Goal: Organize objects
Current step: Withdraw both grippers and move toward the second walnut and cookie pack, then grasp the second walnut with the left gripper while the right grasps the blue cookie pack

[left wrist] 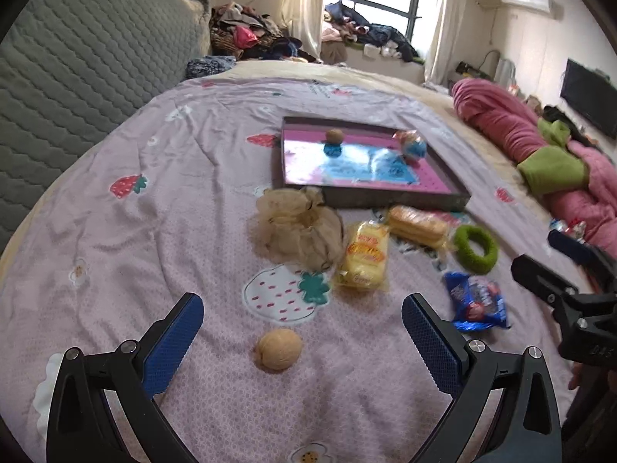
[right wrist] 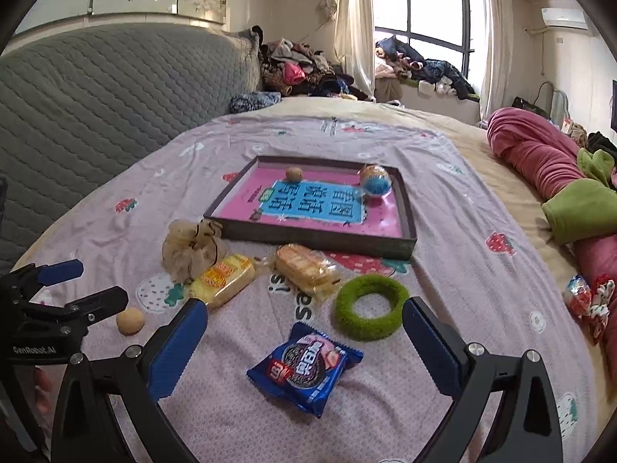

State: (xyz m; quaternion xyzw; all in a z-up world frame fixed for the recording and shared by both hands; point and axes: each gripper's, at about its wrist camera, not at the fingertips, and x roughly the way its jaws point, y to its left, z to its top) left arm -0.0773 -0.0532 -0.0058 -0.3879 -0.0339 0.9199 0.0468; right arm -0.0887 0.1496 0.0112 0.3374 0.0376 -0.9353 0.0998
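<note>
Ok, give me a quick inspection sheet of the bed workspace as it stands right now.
Surface: pink strawberry-print bedspread, wrinkled.
Job's things: shallow tray holding a small nut and a wrapped ball; on the bedspread, walnut, cookie packet, green ring, two cake packs, beige scrunchie.
Clutter: wrapped sweets by the pink duvet.
Grippers: left gripper open, walnut between its fingers; right gripper open over the cookie packet.
Cables: nothing seen.
Surroundings: grey headboard, clothes pile, window.
</note>
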